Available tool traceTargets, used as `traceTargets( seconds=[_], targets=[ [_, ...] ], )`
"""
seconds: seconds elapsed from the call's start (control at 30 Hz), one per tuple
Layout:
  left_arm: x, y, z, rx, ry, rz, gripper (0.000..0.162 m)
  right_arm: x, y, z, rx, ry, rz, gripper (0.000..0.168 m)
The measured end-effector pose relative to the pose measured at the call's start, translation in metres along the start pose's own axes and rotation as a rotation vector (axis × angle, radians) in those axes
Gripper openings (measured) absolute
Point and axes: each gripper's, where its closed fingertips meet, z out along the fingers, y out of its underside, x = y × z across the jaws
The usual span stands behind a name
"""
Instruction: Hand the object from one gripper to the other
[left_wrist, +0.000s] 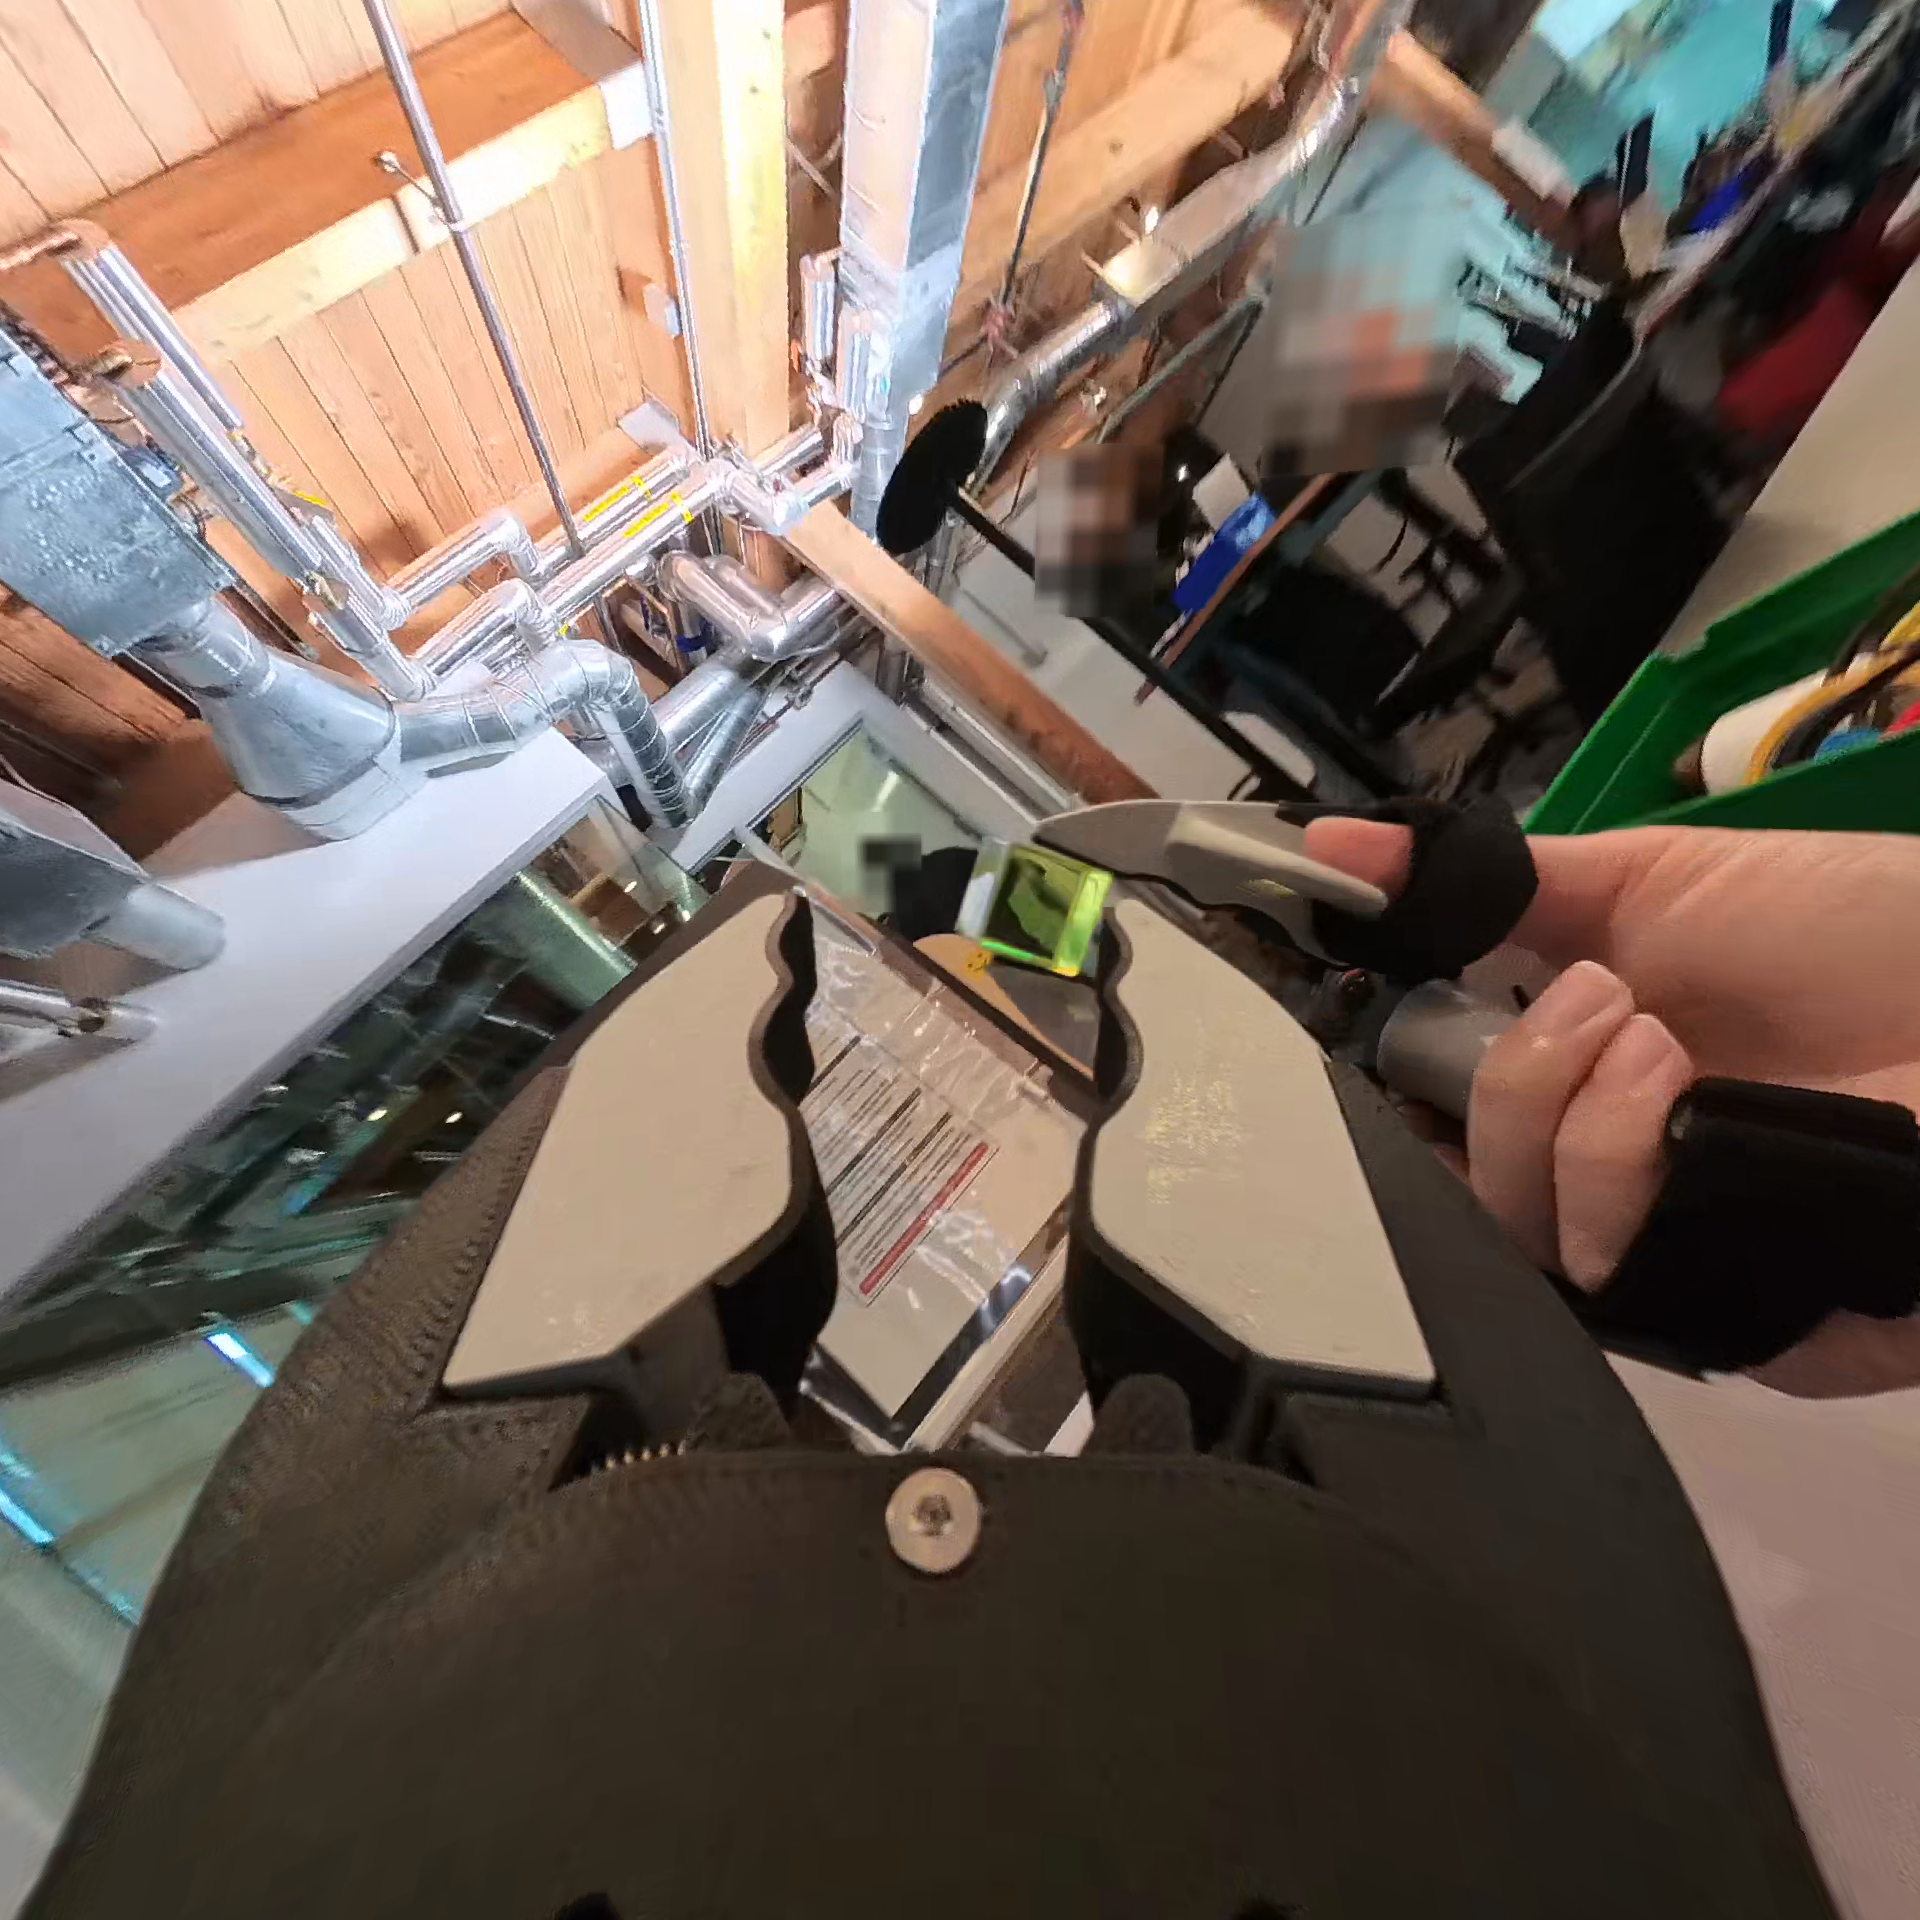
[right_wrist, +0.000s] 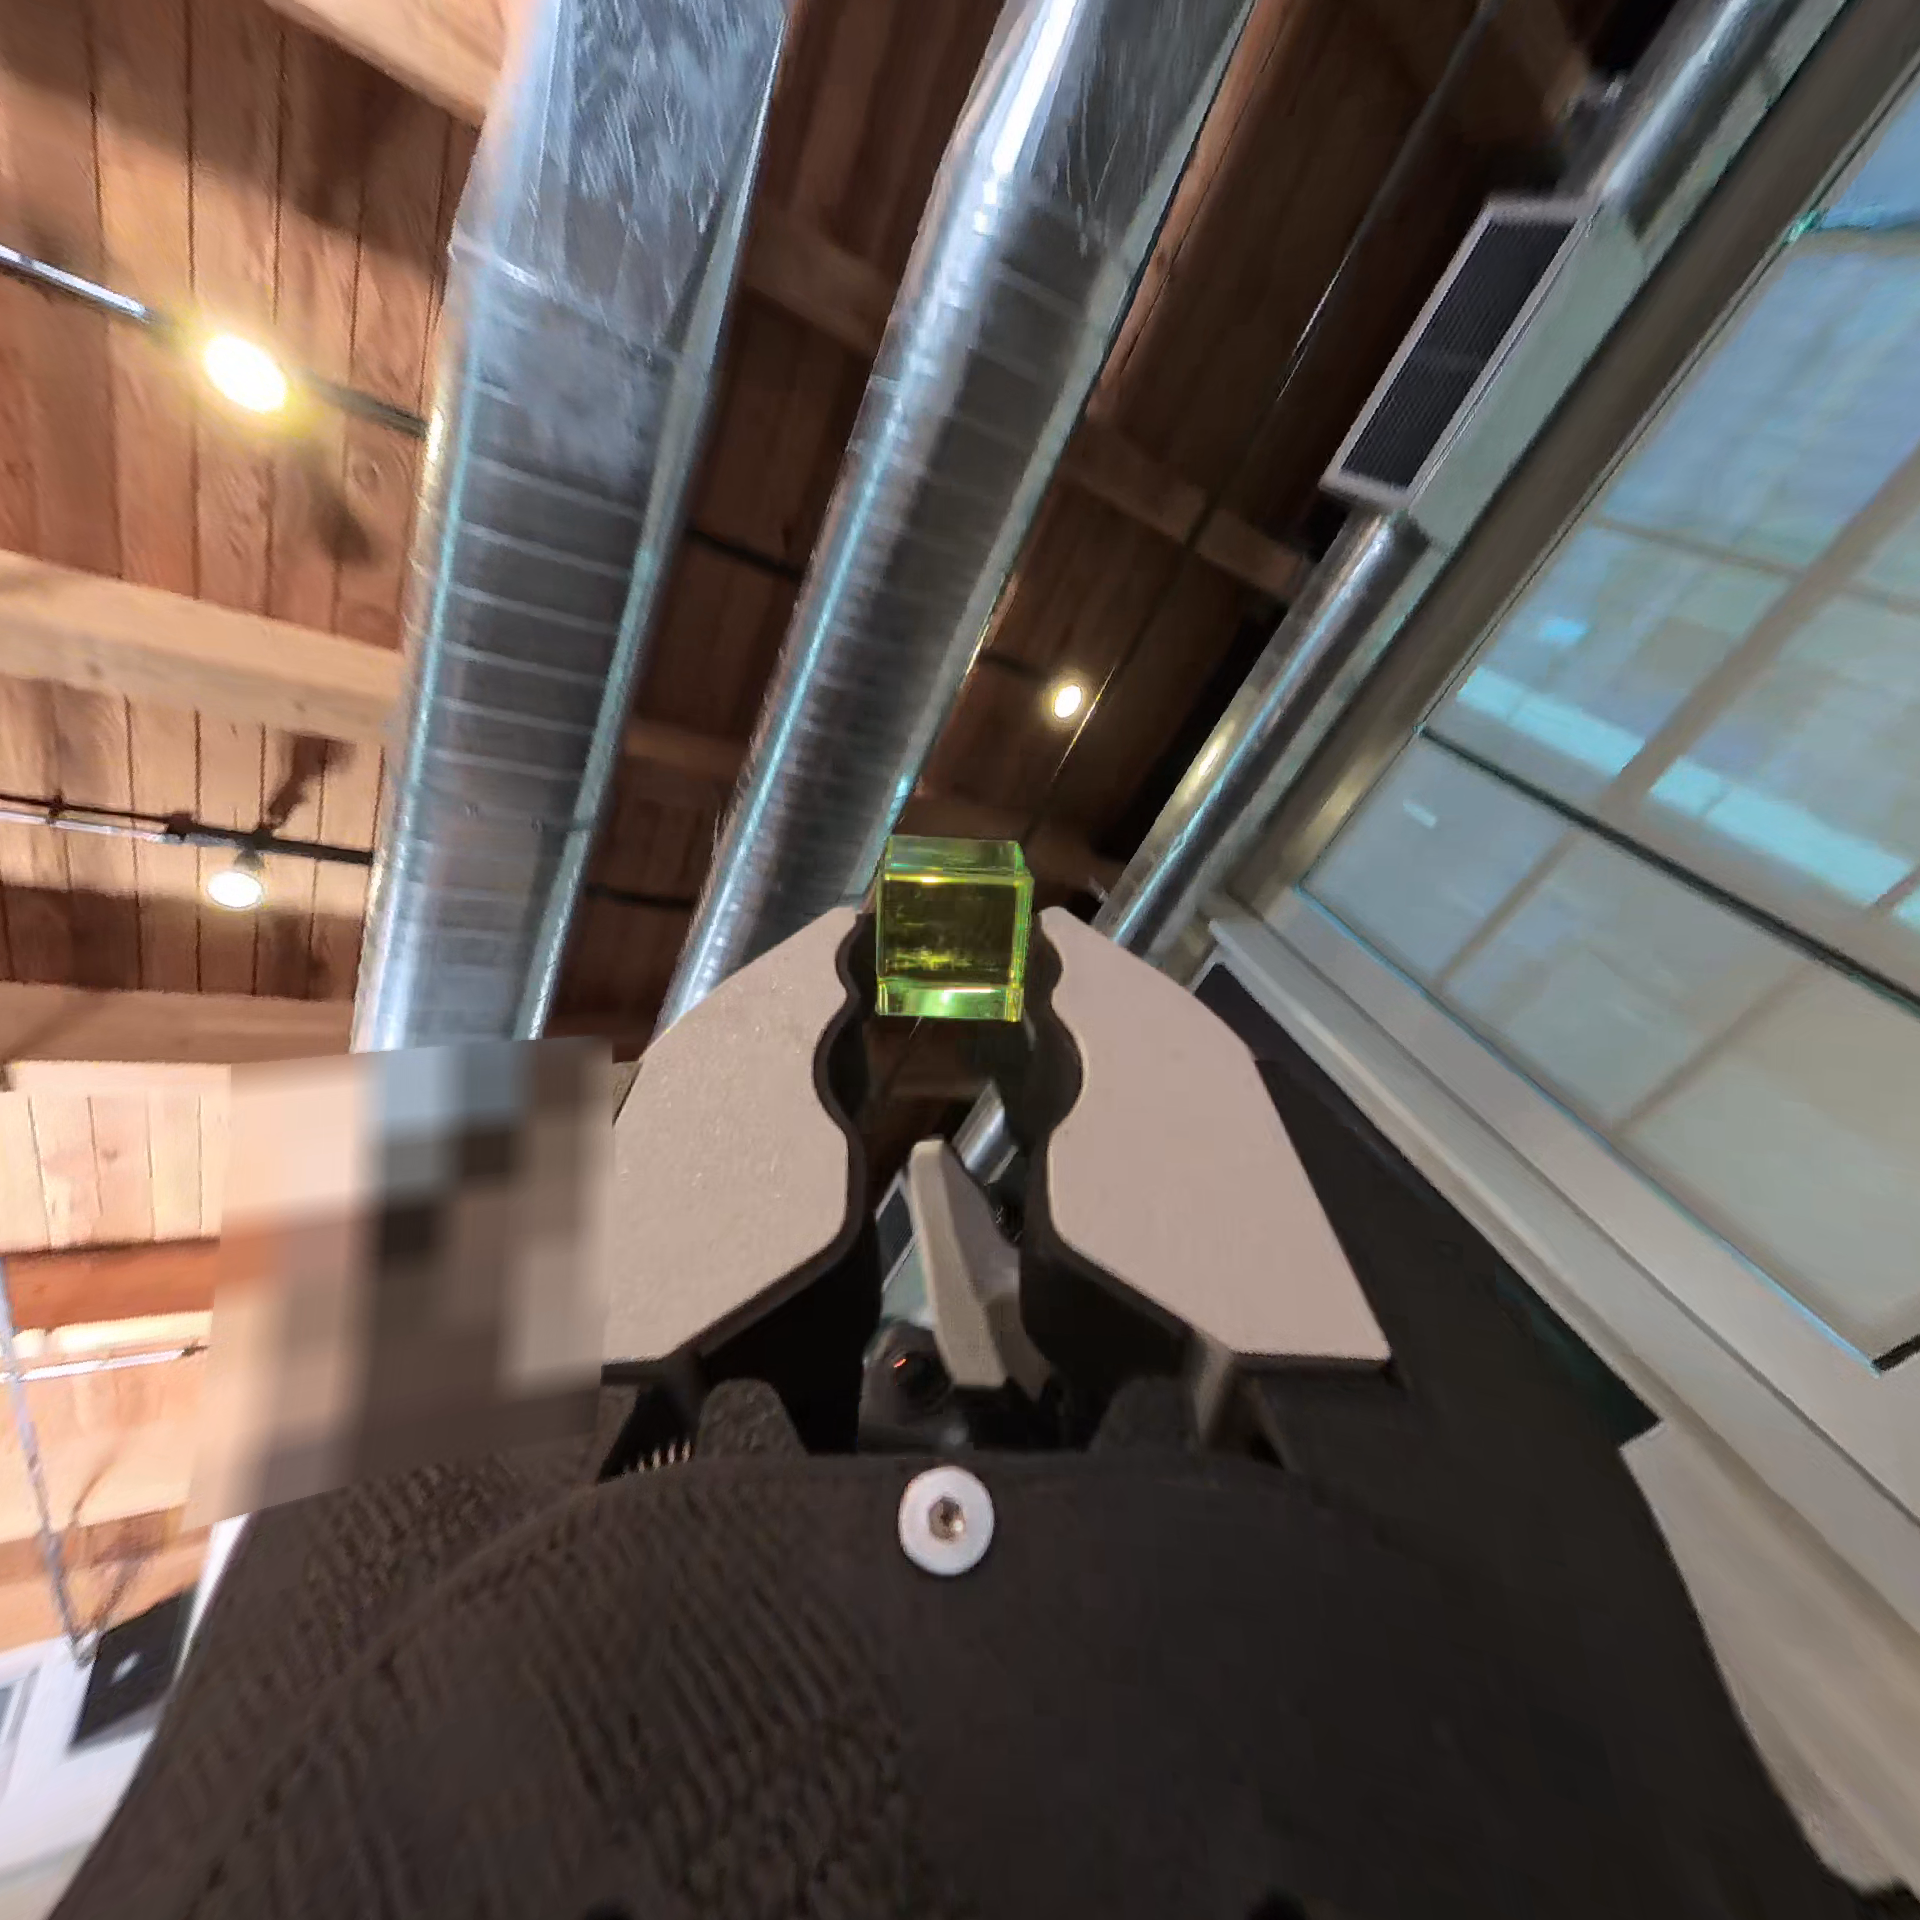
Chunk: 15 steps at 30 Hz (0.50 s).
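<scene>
A small clear yellow-green cube (right_wrist: 951, 935) sits clamped between the tips of my right gripper (right_wrist: 951, 940), which is raised towards the ceiling. In the left wrist view the same cube (left_wrist: 1039, 909) hangs at the level of my left gripper's tips, close to the right one. My left gripper (left_wrist: 956, 909) is open and empty, and I cannot tell whether it touches the cube. The right gripper's grey finger (left_wrist: 1195, 842) reaches in from the right, held by a person's hand (left_wrist: 1662, 987). One finger of the left gripper (right_wrist: 966, 1268) shows below the cube in the right wrist view.
A green bin (left_wrist: 1714, 727) with several cables and items stands at the right on a white table. Silver ducts (right_wrist: 582, 520) and wooden beams run overhead. Glass panels (right_wrist: 1662, 831) stand on the right. A clear plastic-covered sheet (left_wrist: 914, 1143) lies behind the left fingers.
</scene>
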Motion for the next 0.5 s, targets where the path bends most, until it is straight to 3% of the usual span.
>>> traceTargets(
  seconds=[0.17, 0.33, 0.43, 0.5],
  targets=[
    [0.009, 0.024, 0.008, -0.122, -0.021, 0.175, 0.05, 0.011, 0.007, -0.002, 0.055, 0.063, -0.111, 0.028],
    [0.007, 0.035, 0.01, -0.18, -0.015, 0.22, 0.052, 0.02, 0.023, 0.002, -0.072, 0.173, -0.34, 0.028],
    [0.004, 0.034, 0.009, -0.16, -0.029, 0.217, 0.031, 0.025, 0.035, 0.006, -0.127, 0.21, -0.417, 0.028],
    [0.002, 0.033, 0.007, -0.143, -0.024, 0.245, 0.028, 0.027, 0.04, 0.008, -0.141, 0.218, -0.437, 0.028]
  ],
)
